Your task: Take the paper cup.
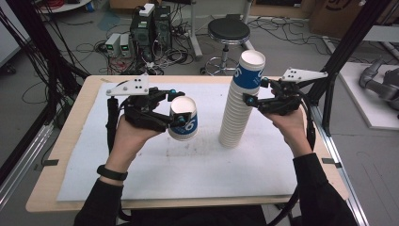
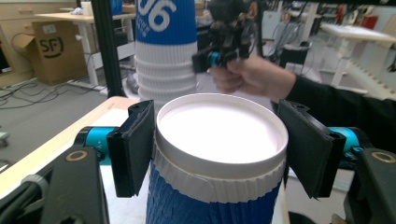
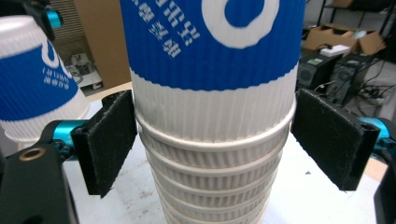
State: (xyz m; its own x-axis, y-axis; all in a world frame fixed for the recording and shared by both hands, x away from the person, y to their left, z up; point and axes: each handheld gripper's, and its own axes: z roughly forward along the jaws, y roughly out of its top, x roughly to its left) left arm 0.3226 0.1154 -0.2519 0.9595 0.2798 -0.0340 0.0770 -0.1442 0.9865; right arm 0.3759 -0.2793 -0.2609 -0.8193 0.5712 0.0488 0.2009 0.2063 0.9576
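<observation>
High view: single blue-and-white ribbed paper cup (image 1: 183,119) pinched in the left gripper (image 1: 175,108), held clear above the white mat (image 1: 141,165) on the desk (image 1: 75,117), well left of the tall stack of nested blue-and-white paper cups (image 1: 240,101). Left hand (image 1: 131,136) under the gripper body, wrist bent, jaws pointing level toward the stack. Right gripper (image 1: 256,94) just right of the stack, high up near its top; right hand (image 1: 289,122) gripping from below, forearm angled in from the near edge.

Left gripper view: cup (image 2: 219,154) upright, mouth open, jaws pinching it just under the rolled rim; stack (image 2: 166,56) straight beyond it, right gripper (image 2: 224,42) beside that.

Right gripper view: jaws set either side of the stack (image 3: 215,116) below the top cup's blue band; left pad touching, right pad seemingly apart, so grip probably loose or spread.

Likely very light, thin-walled, easily crushed; ribbed sleeve offering friction. Best held gently just below the stiff rim.
</observation>
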